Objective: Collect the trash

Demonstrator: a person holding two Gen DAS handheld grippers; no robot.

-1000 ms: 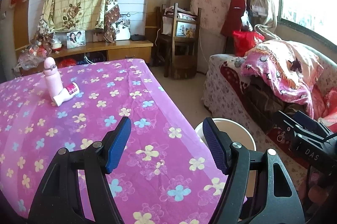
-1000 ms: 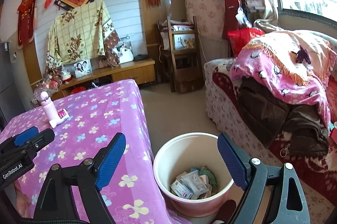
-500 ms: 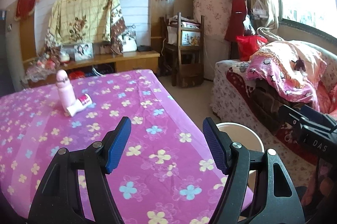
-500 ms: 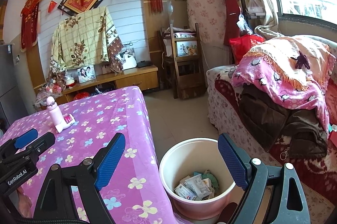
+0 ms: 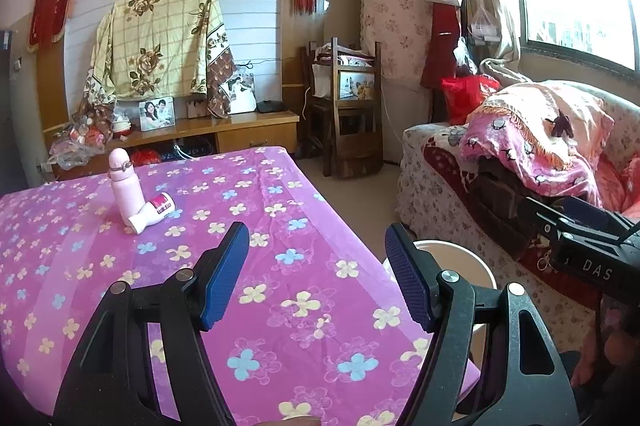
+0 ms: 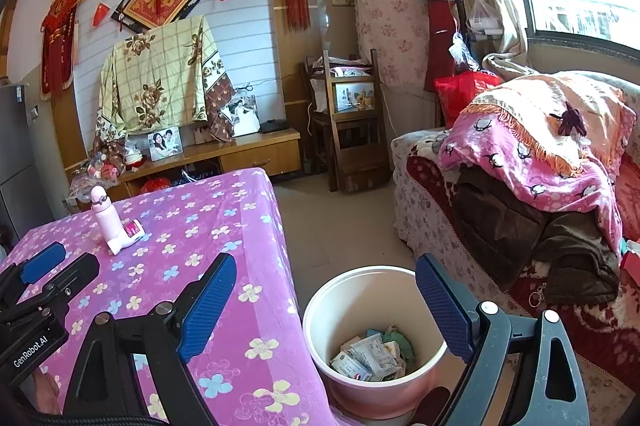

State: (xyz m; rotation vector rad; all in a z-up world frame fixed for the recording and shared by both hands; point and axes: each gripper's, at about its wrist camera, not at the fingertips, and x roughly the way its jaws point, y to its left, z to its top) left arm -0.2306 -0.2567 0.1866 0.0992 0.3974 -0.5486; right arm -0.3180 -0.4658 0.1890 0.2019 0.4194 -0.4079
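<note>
target: small white bottle (image 5: 154, 212) lying on surface (image 5: 280, 306), neck toward the viewer's left
nearer: left gripper (image 5: 316, 278), released, bottle ahead-left
right gripper (image 6: 326, 302): released, over bin (image 6: 320, 310)

Both wrist views face forward; share table (image 5: 280, 186), bin (image 6: 372, 290)

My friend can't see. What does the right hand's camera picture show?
The open, empty right gripper hangs over a pink plastic bin holding paper trash. Beside it, a table's purple flowered cloth carries a pink bottle.
</note>
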